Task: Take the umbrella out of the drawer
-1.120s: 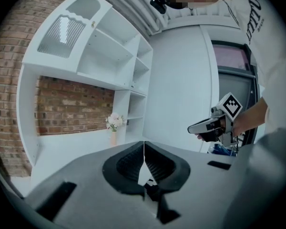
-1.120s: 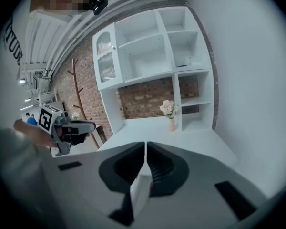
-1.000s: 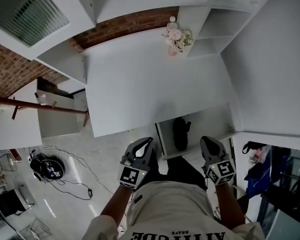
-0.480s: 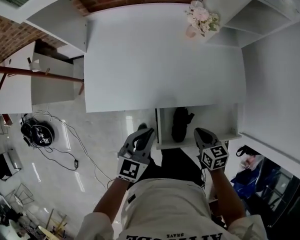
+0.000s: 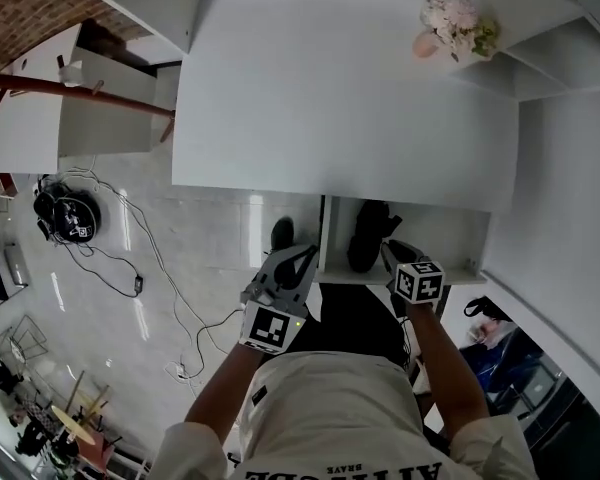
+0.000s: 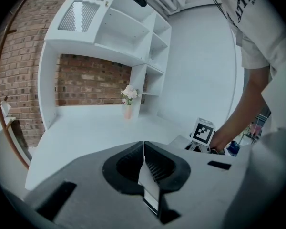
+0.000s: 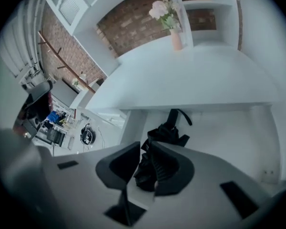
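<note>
as the right claw drops toward the open drawer, it tips nose-down and closes in on the black umbrella. a second ago it hung back by the person's waist; now its tip is just beside the umbrella's near end. its jaws have just been opening from tight shut to a narrow slit. in the right gripper view the umbrella shows through and past that slit, still lying folded on the drawer floor with its strap curled toward the back. no pad is pressing on it.

left claw has come down a little too, out over the floor to the left of the drawer. in its own view the jaws are pressed together with nothing in them, looking out across the white bench.

so the reach is on and the grab is not. that slit looks too tight for the bundle, so expect it to widen before it goes round. umbrella hasn't budged across these three looks.
</note>
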